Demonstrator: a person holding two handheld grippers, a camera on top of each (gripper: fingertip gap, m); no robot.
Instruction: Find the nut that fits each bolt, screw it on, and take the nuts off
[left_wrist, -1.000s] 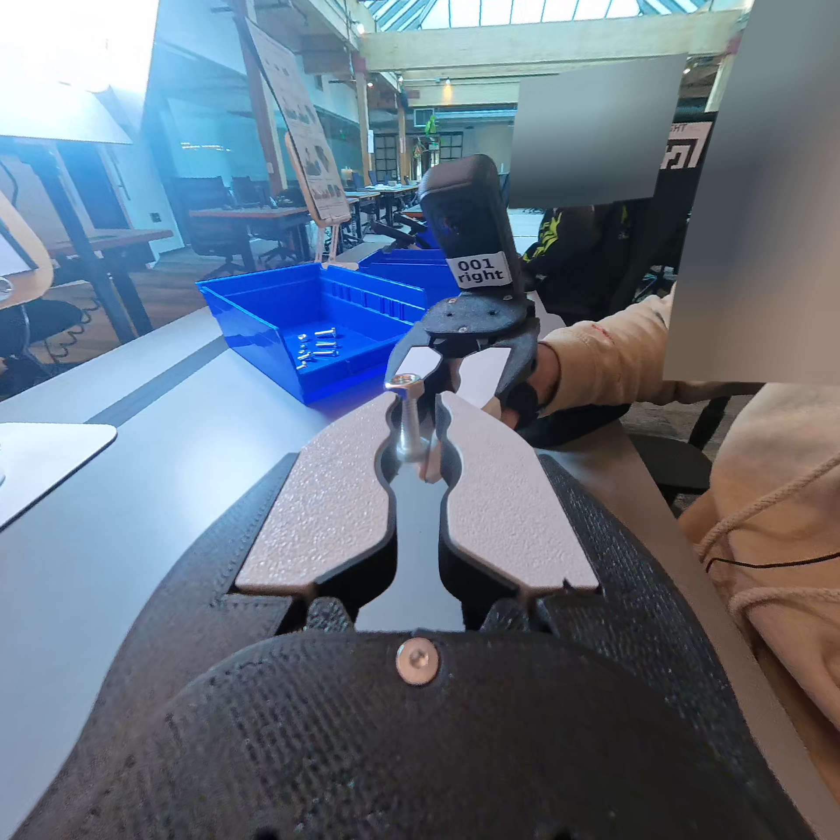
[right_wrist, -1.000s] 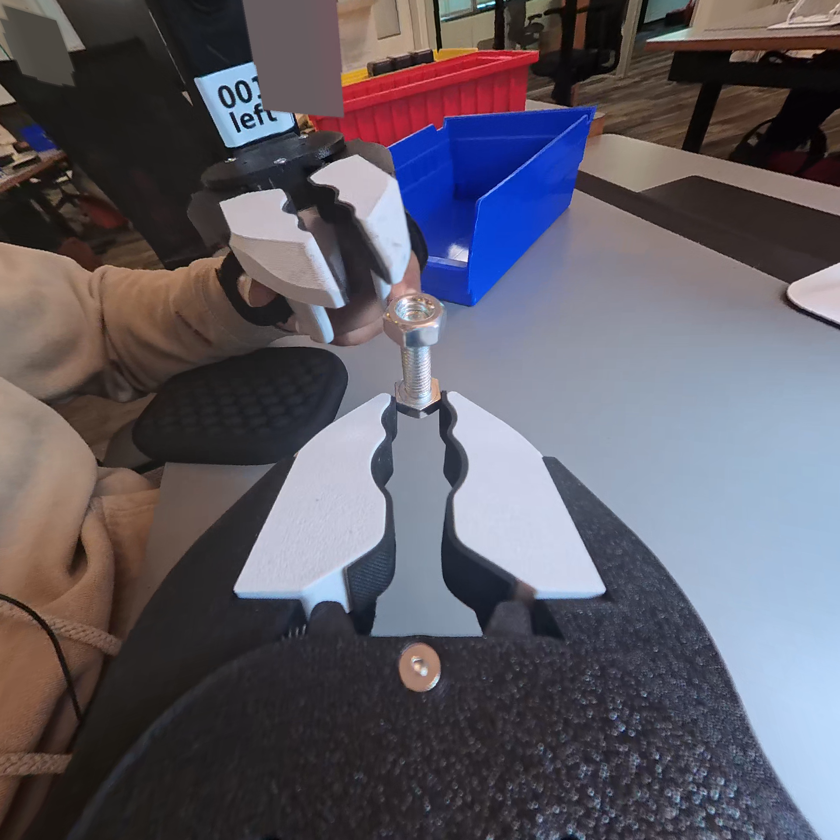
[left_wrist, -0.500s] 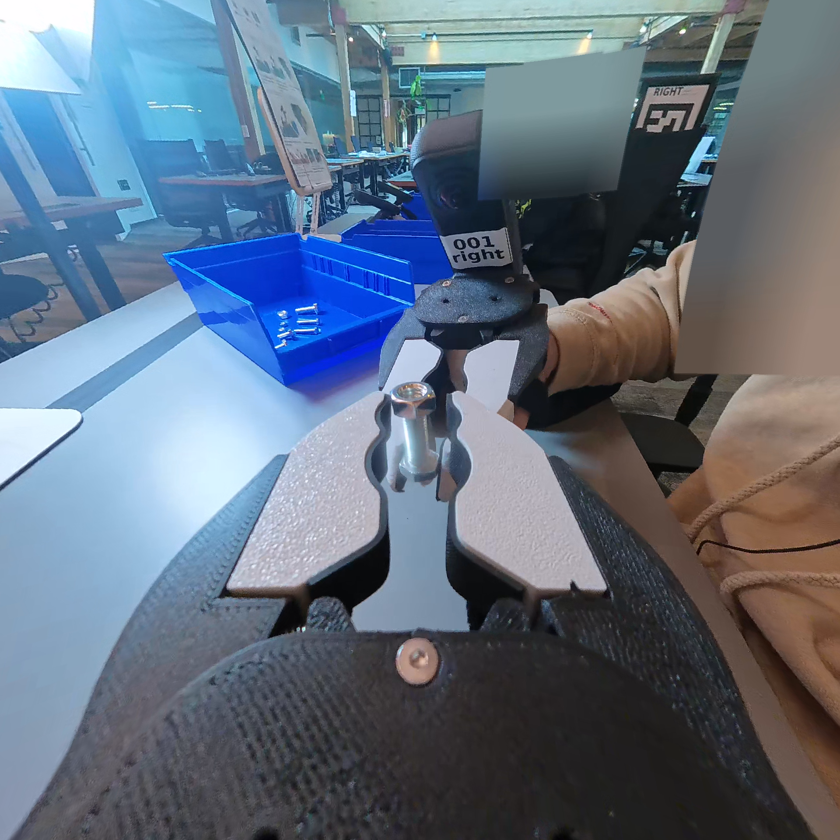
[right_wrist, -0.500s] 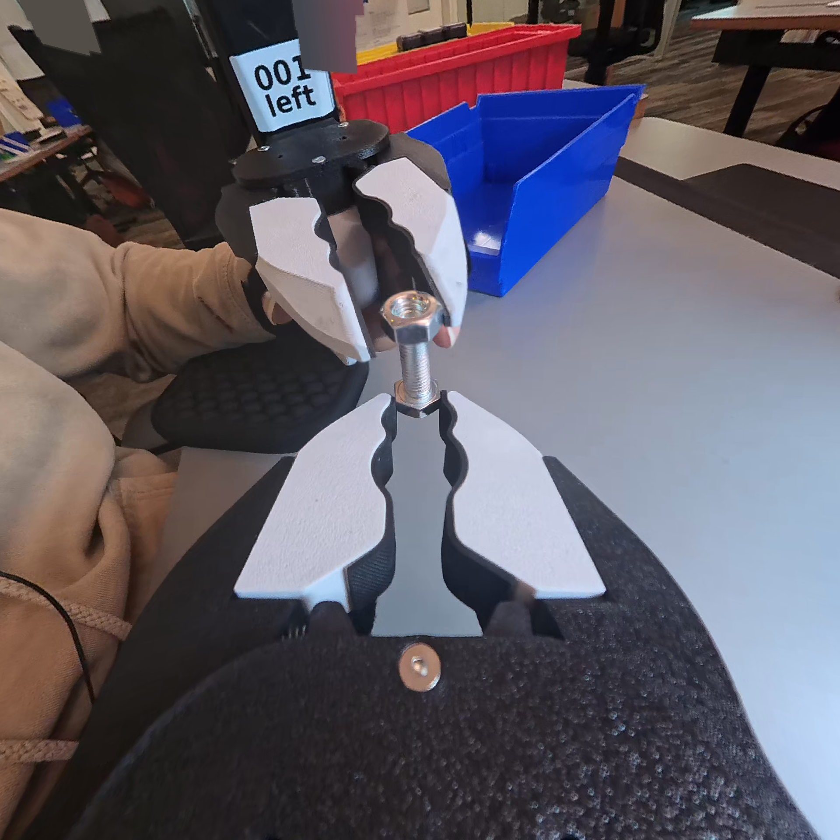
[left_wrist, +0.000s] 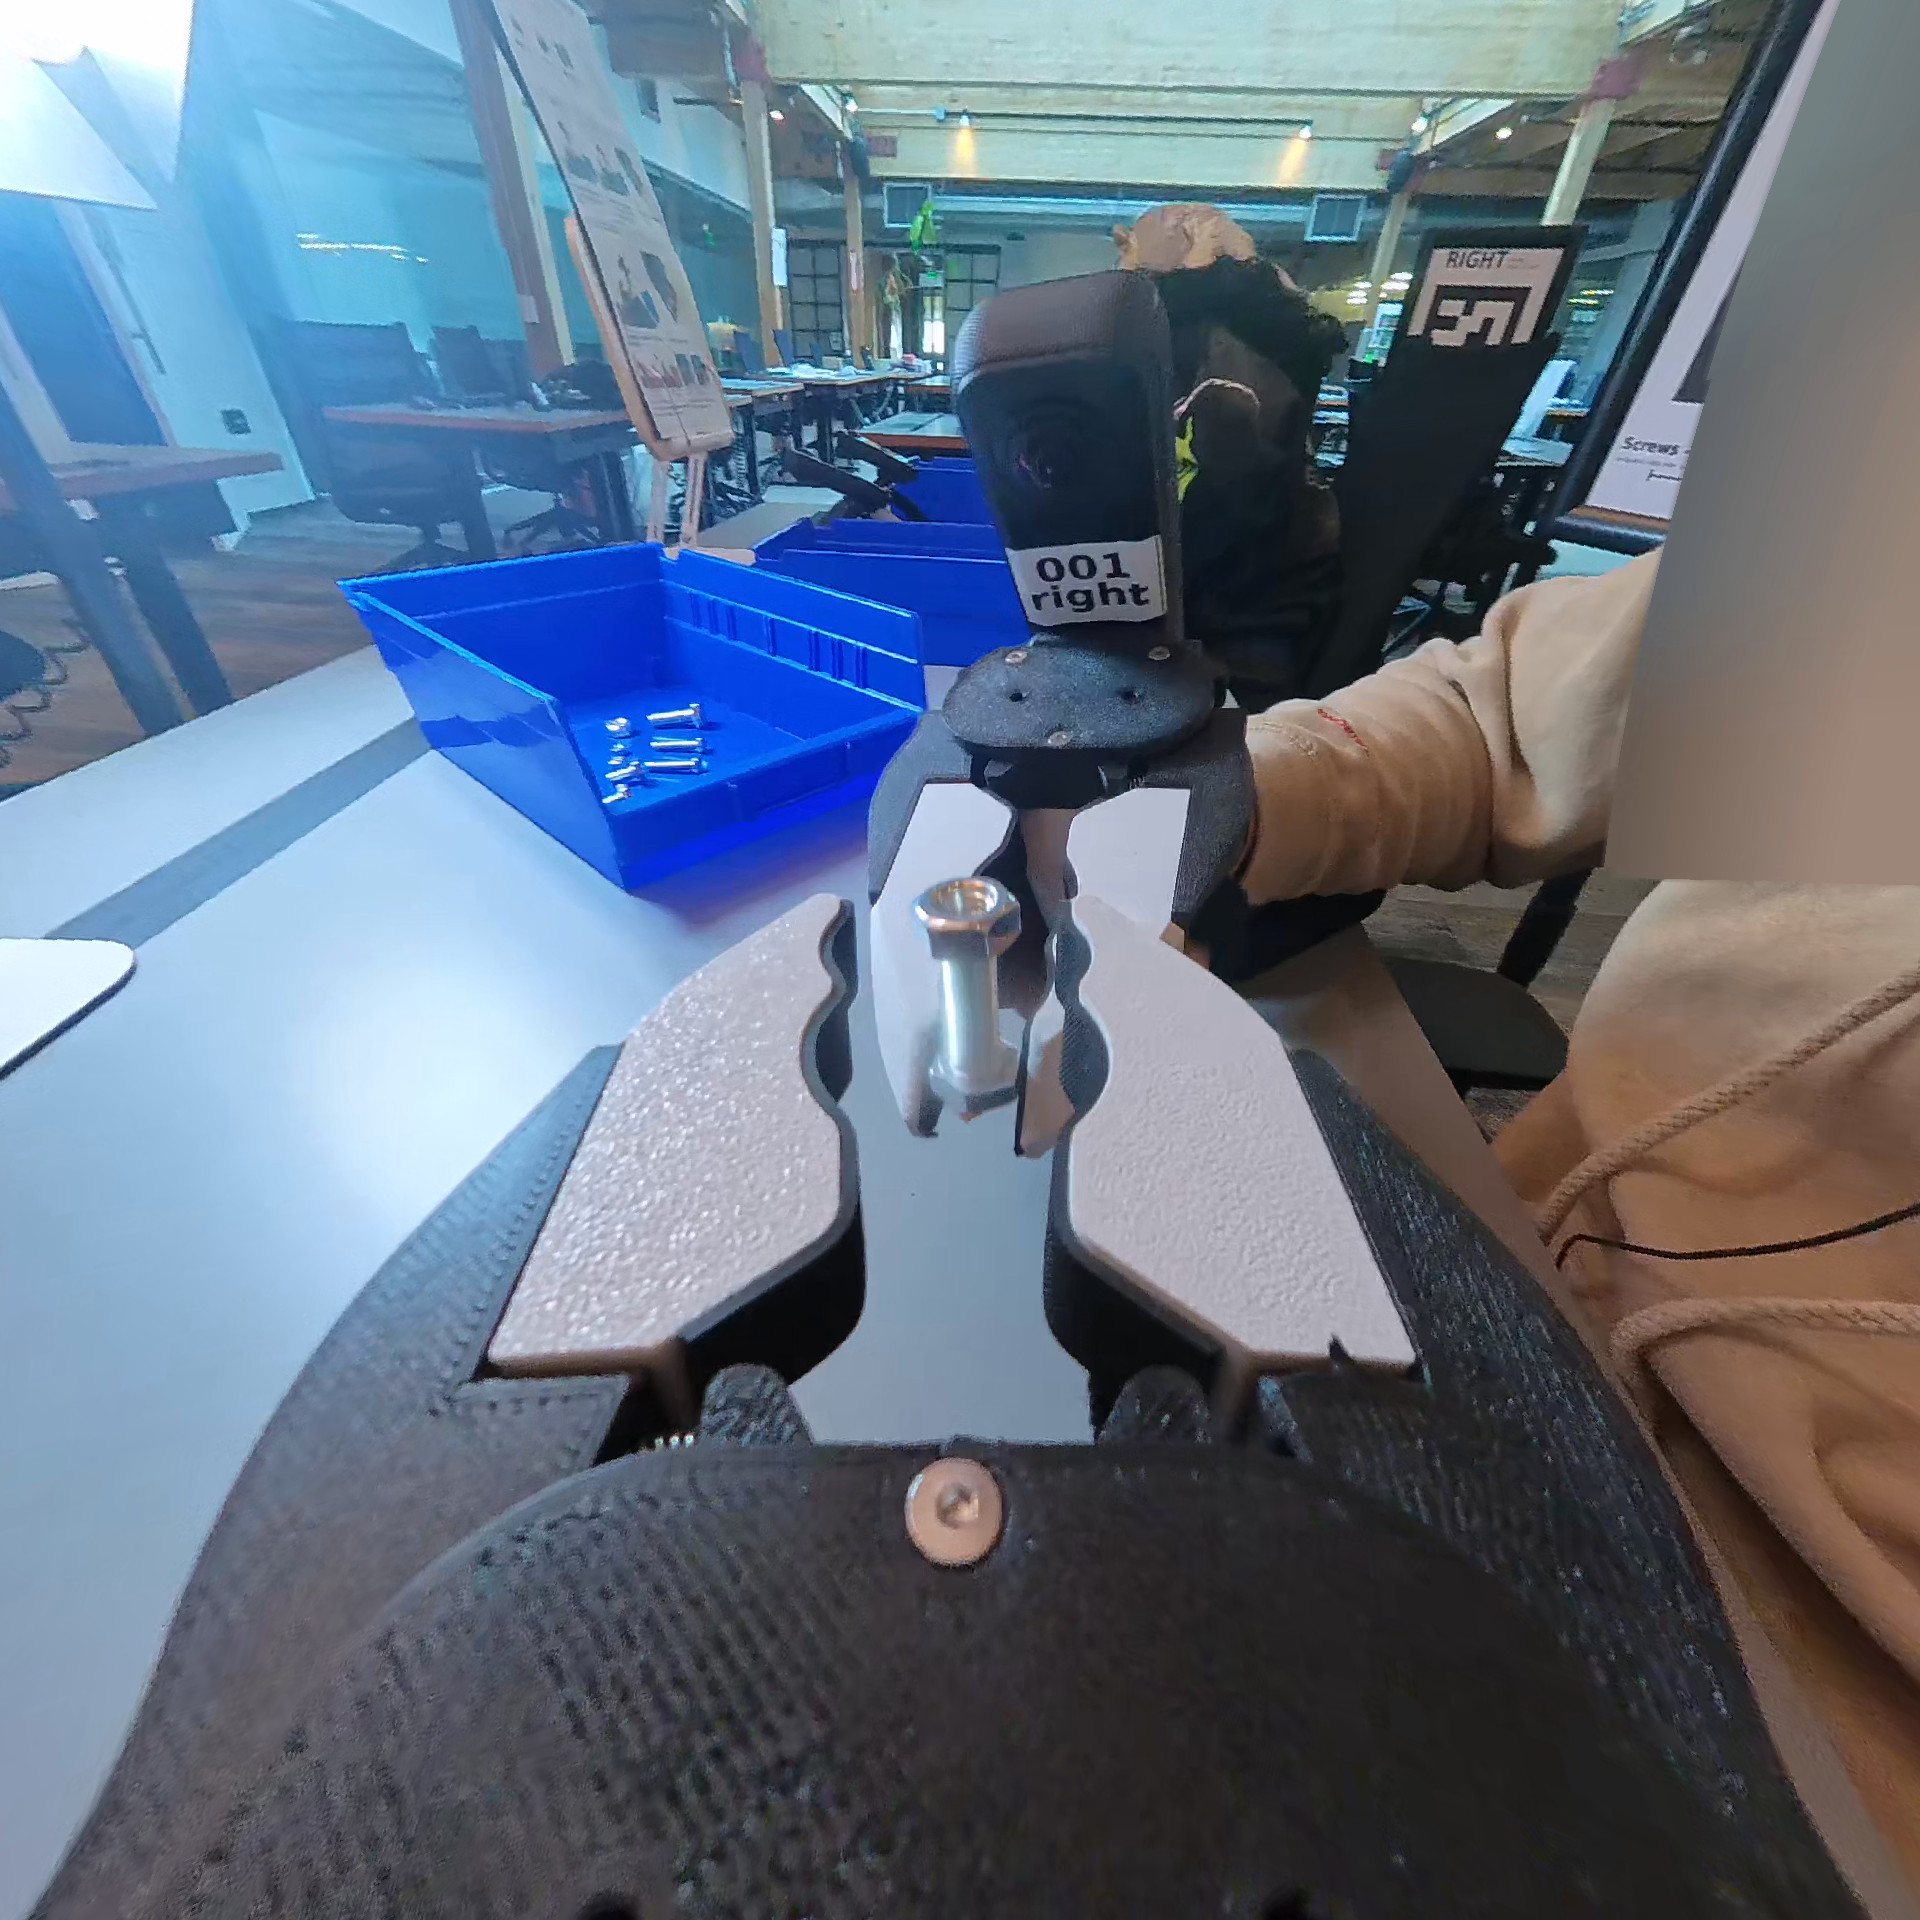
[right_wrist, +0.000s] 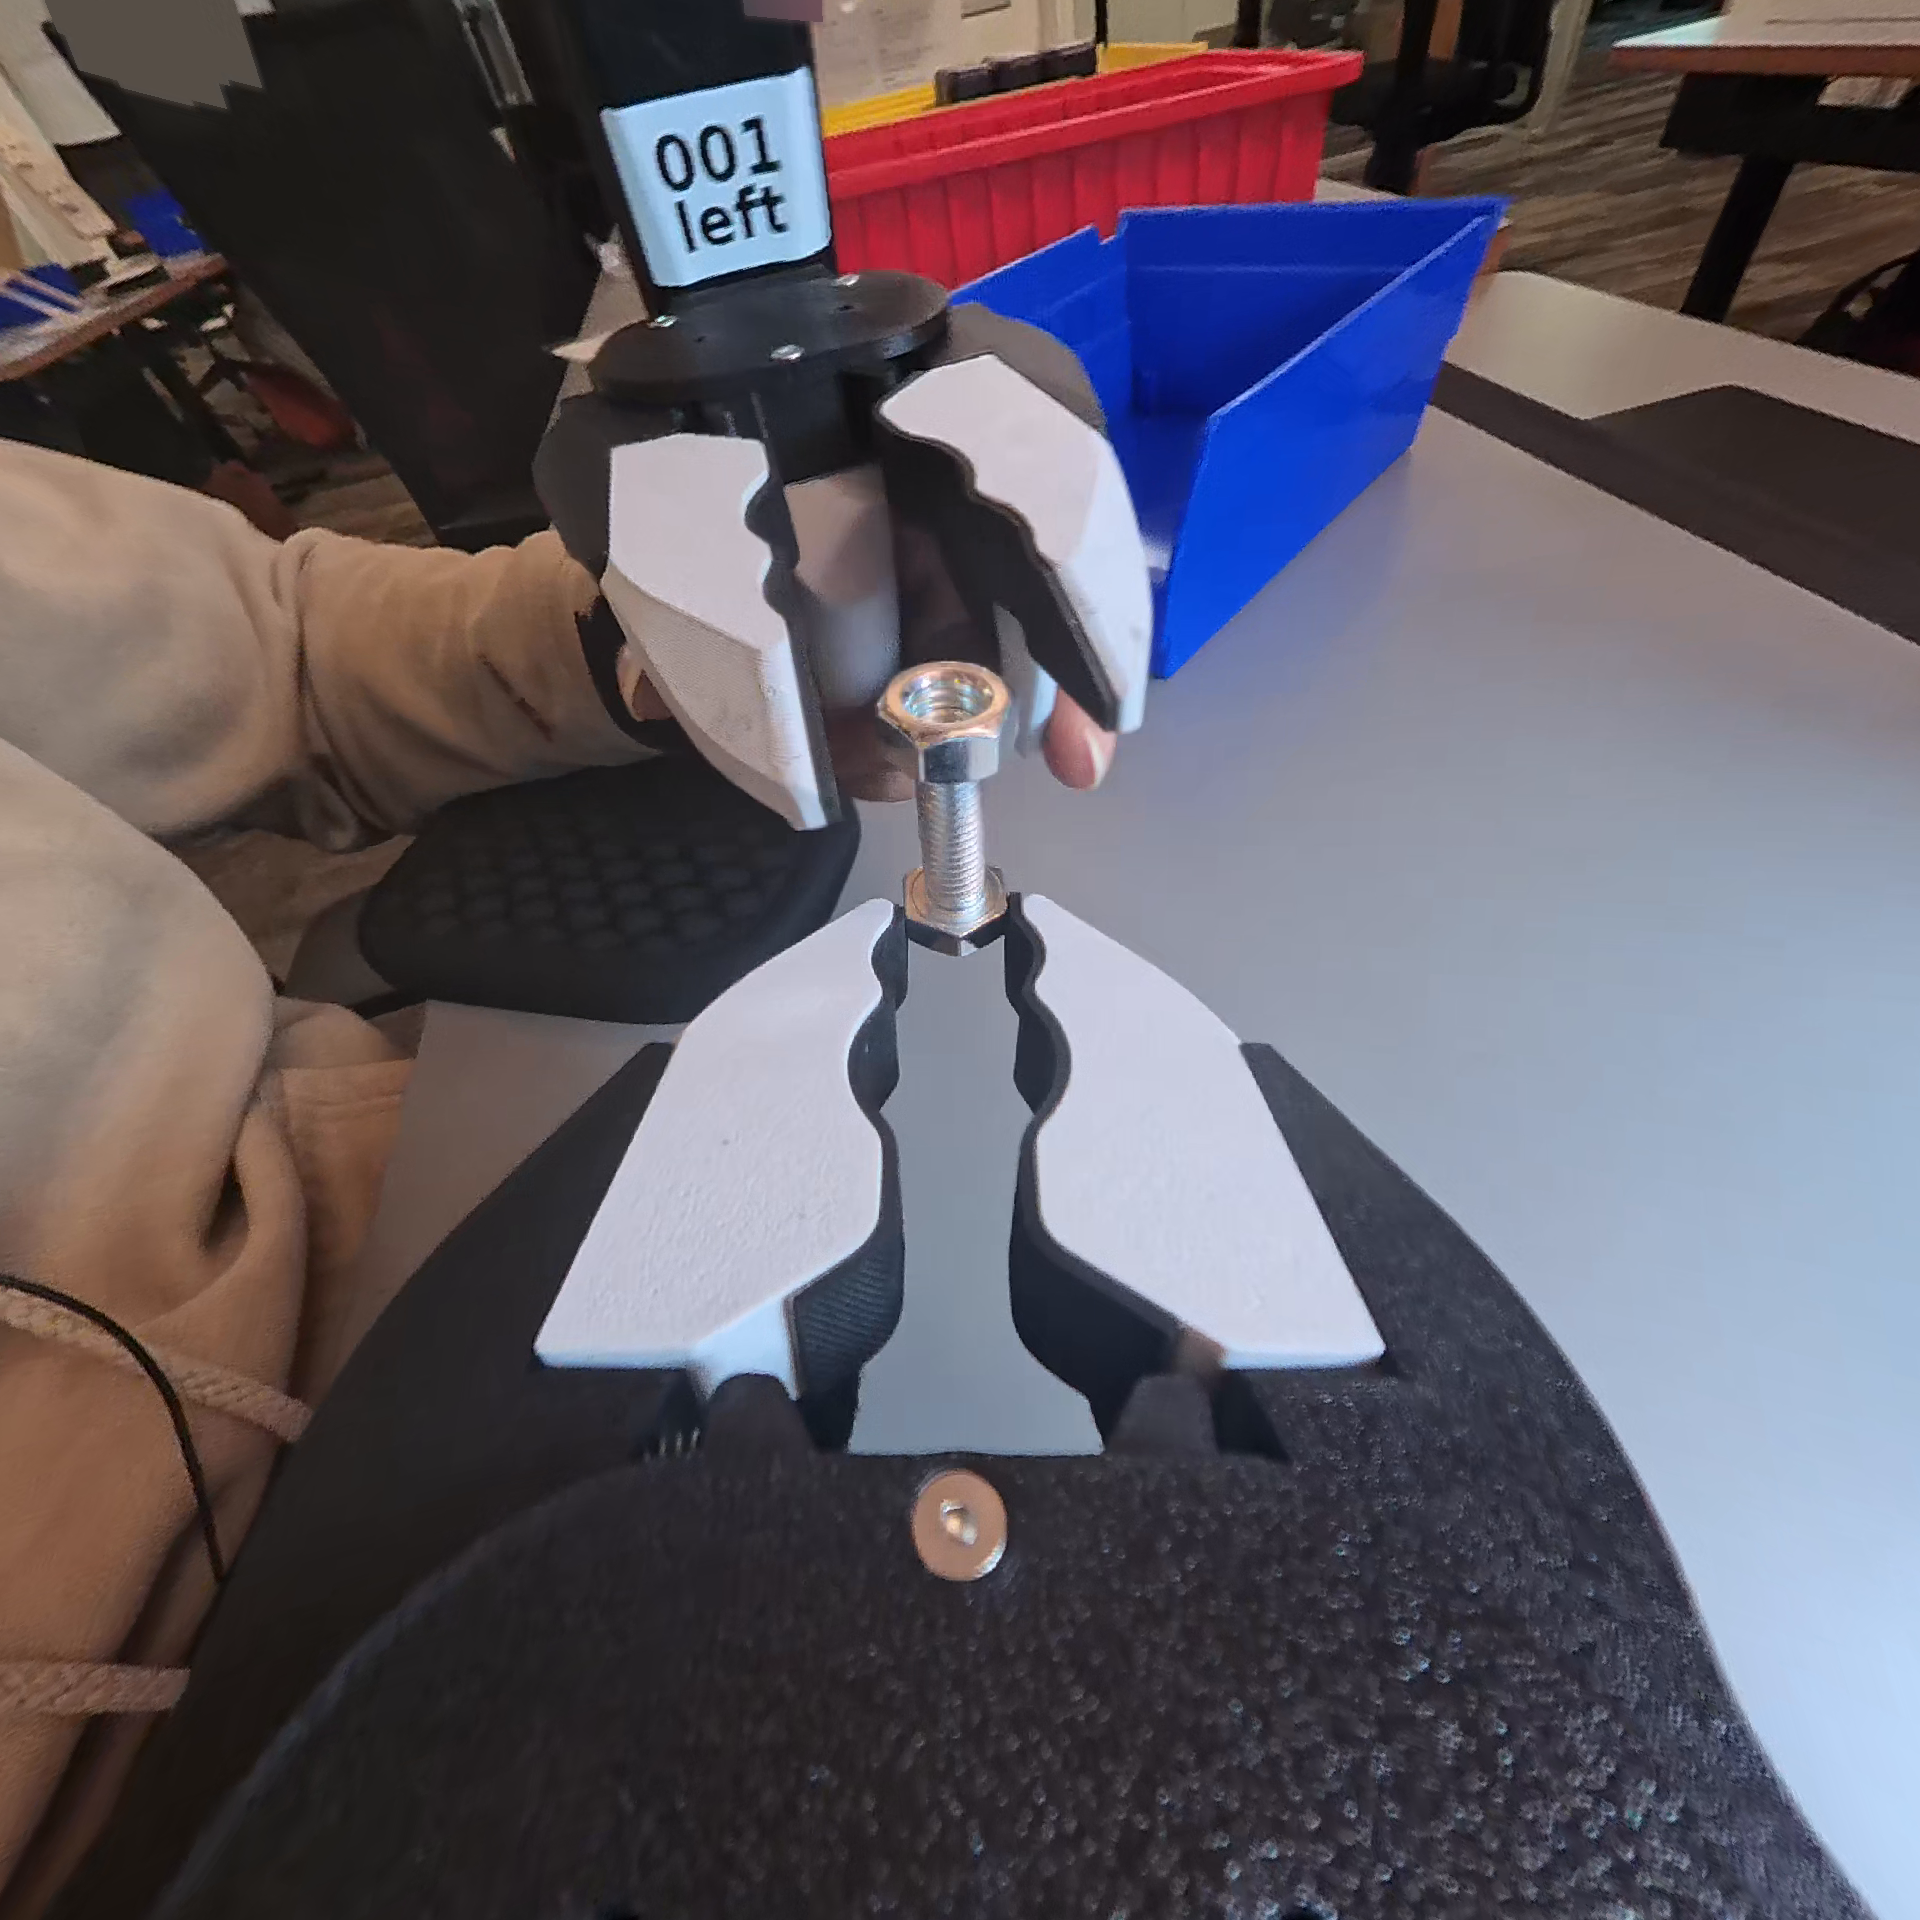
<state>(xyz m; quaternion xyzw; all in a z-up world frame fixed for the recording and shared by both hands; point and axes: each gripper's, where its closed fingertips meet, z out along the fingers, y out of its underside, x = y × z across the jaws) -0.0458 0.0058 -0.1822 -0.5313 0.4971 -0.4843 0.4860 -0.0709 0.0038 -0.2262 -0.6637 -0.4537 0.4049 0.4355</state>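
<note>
the bolt (right_wrist: 954, 831) is held upright between both grippers. a nut (right_wrist: 940, 715) sits on its far end. a bin (left_wrist: 665, 707) is set behind on the table (left_wrist: 260, 1039).

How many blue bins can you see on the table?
2. One blue bin with small bolts inside sits on the table beyond the grippers; a second blue bin sits just behind it. More may be hidden.

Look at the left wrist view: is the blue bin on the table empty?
No, several small silver bolts lie loose on the floor of the blue bin.
</note>
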